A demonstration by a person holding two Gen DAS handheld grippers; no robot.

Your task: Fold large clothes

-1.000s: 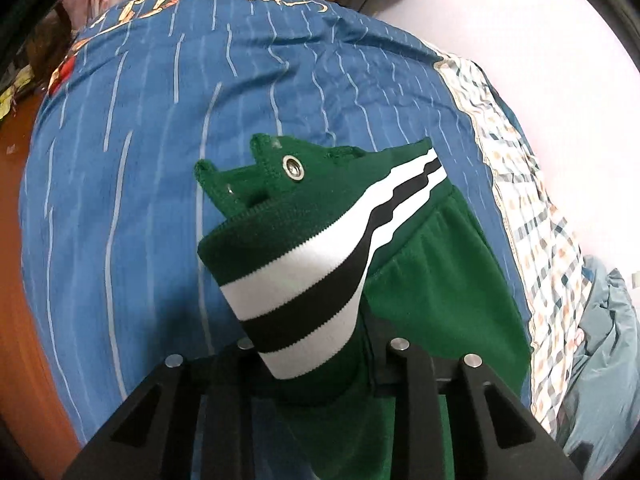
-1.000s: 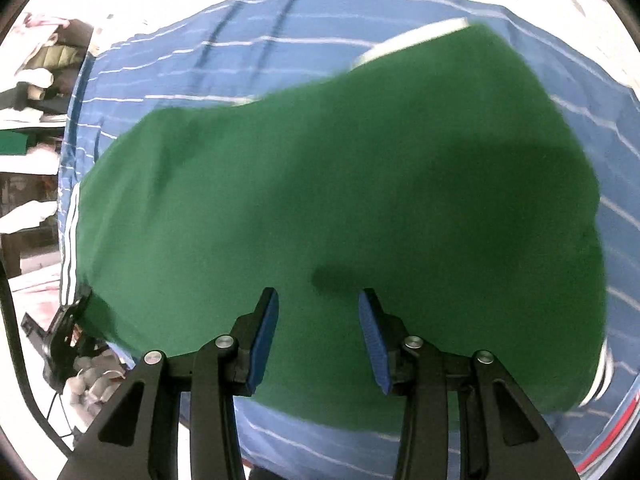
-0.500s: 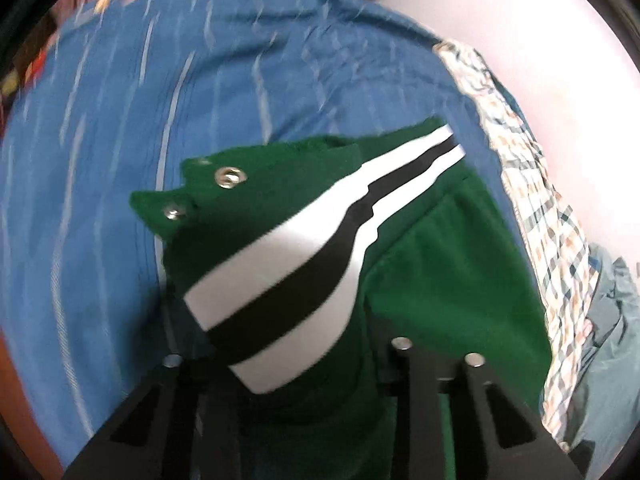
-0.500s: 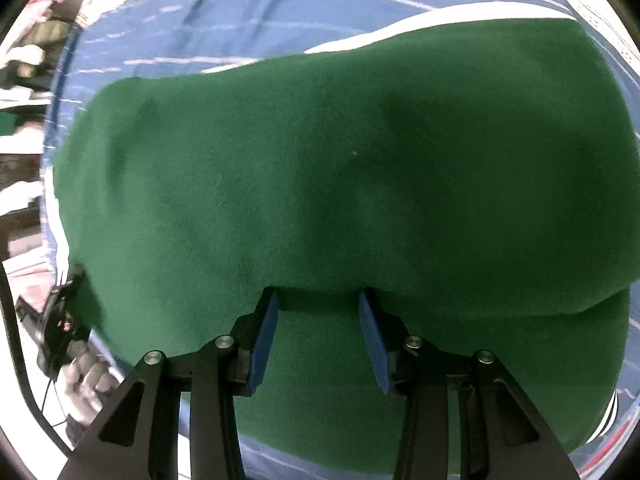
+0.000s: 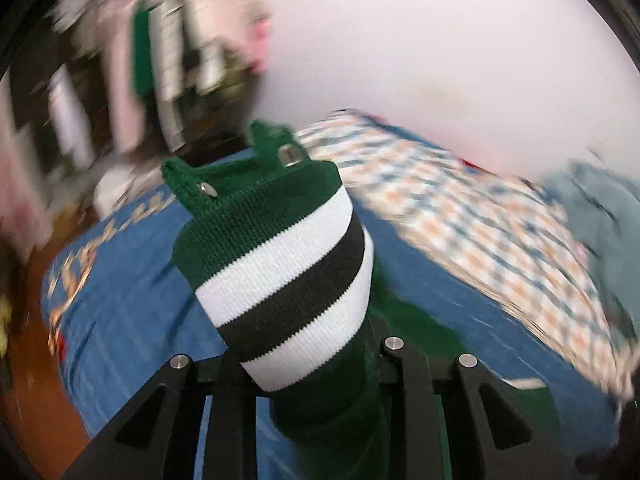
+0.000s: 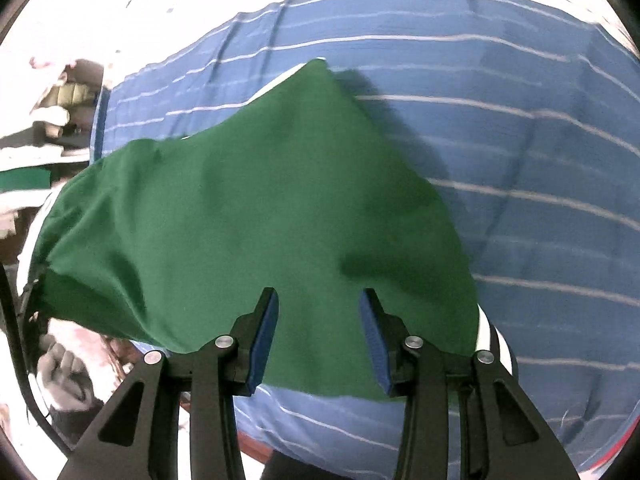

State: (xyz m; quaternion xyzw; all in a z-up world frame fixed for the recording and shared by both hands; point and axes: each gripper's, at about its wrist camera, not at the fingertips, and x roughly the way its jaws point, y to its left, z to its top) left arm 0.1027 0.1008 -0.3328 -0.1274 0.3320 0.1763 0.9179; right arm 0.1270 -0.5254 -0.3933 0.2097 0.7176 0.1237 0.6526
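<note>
Left tool (image 5: 320, 364) is clamped on the green garment (image 5: 276, 264) at its striped ribbed band; its jaws have just been closing further, cloth between them. The band stands bunched above the blue striped bed (image 5: 120, 312), the rest trailing down toward the bed's checked far side. Right tool (image 6: 318, 328) has its blue pads parted and gripping nothing; the garment body (image 6: 248, 208) lies under it, draped toward the bed's near edge.

Risks, as I judge them:
- One-point hold, so the cloth may swing and twist, spoiling the fold line.
- Knit band could creep out of the pinch.
- Loose cloth may slide off the near edge.

Left view shows the grip and the snaps. Only the right view shows how the body is spread, plus a gloved hand (image 6: 64, 376) at lower left.
</note>
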